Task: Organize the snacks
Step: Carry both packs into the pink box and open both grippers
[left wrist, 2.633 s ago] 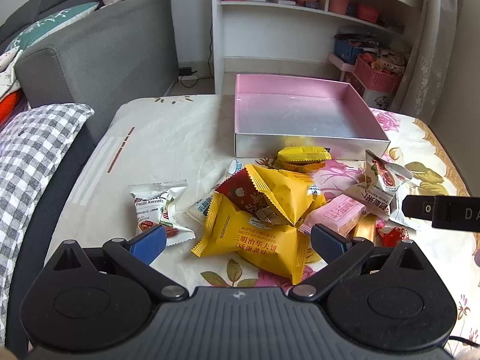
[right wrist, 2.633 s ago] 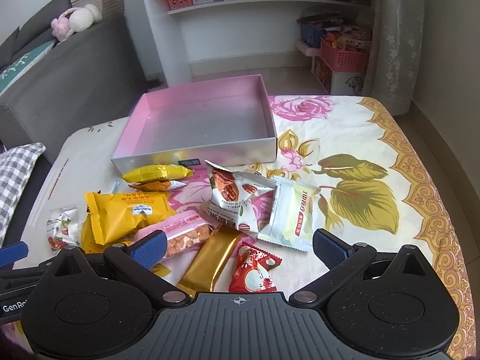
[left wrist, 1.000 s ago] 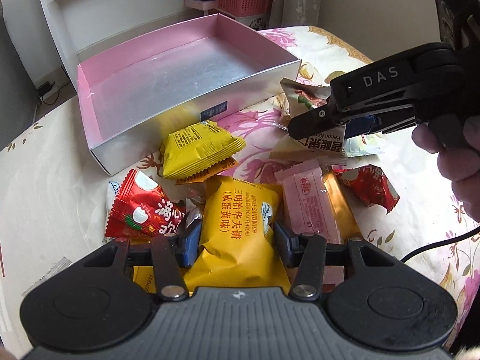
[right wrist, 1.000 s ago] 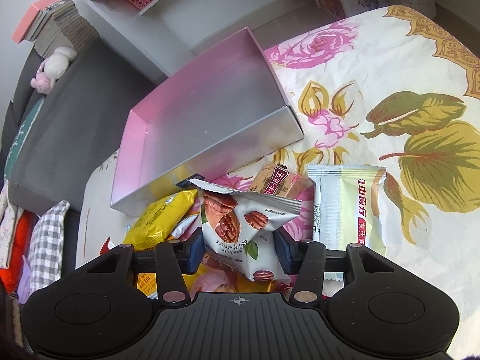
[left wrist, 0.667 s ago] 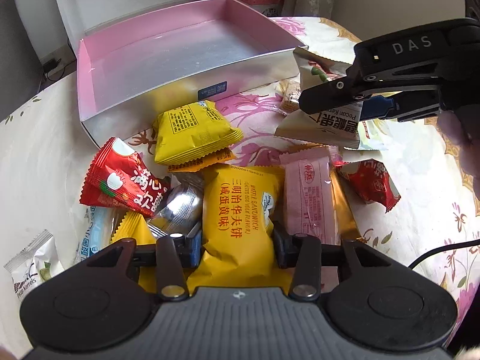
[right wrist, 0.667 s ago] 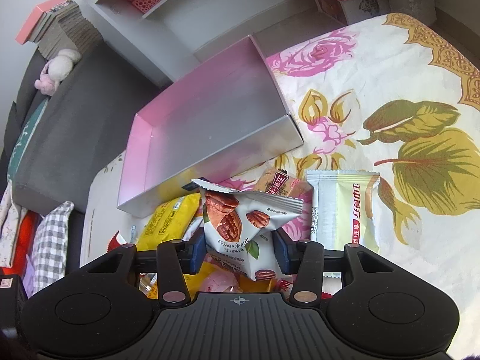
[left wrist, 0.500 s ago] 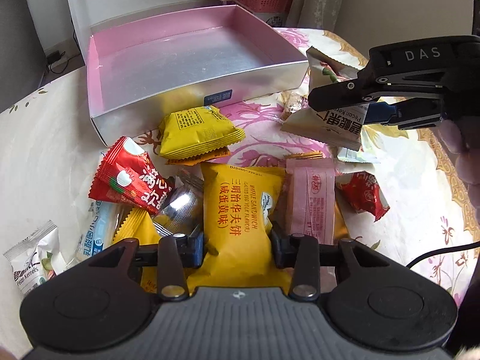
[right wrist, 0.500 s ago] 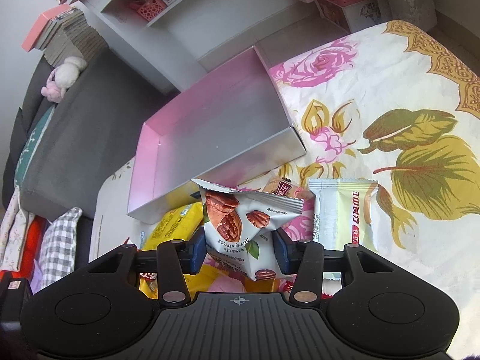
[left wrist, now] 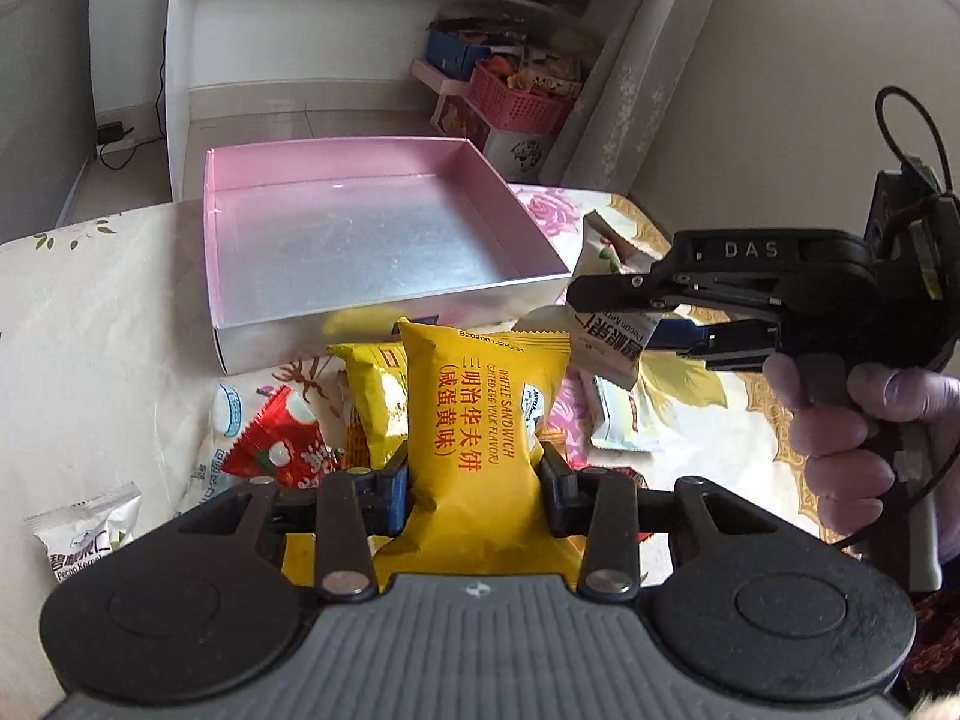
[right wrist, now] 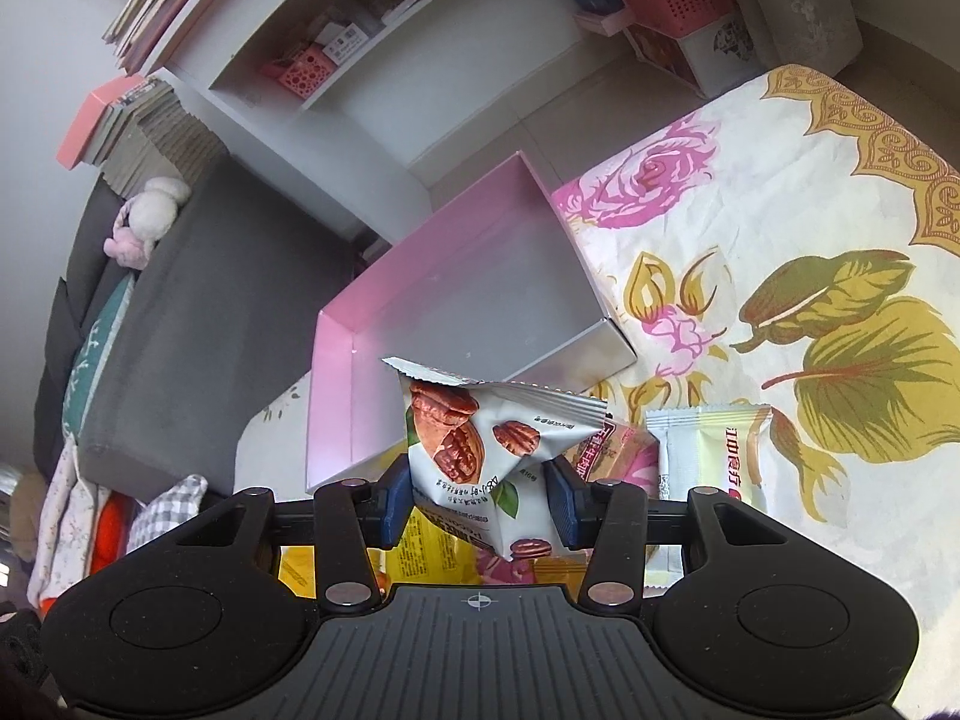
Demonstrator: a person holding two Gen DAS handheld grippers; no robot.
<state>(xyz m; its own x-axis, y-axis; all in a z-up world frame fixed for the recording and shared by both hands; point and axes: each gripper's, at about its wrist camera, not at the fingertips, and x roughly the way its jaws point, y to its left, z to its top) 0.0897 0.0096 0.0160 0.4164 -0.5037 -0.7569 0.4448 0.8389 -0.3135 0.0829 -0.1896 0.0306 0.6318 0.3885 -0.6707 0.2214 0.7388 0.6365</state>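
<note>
Both packets are hanging short of the empty pink box (left wrist: 360, 252), which is lying straight ahead: the left hand-held gripper (left wrist: 477, 489) is pinching the yellow waffle packet (left wrist: 480, 420) upright, the right hand-held gripper (right wrist: 480, 501) is clamping the pecan packet (right wrist: 480, 444) nearer the box's corner.

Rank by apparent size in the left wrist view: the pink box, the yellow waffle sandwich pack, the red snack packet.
1. Pink box
2. Yellow waffle sandwich pack, though it sits nearest the camera
3. Red snack packet, partly hidden
</note>
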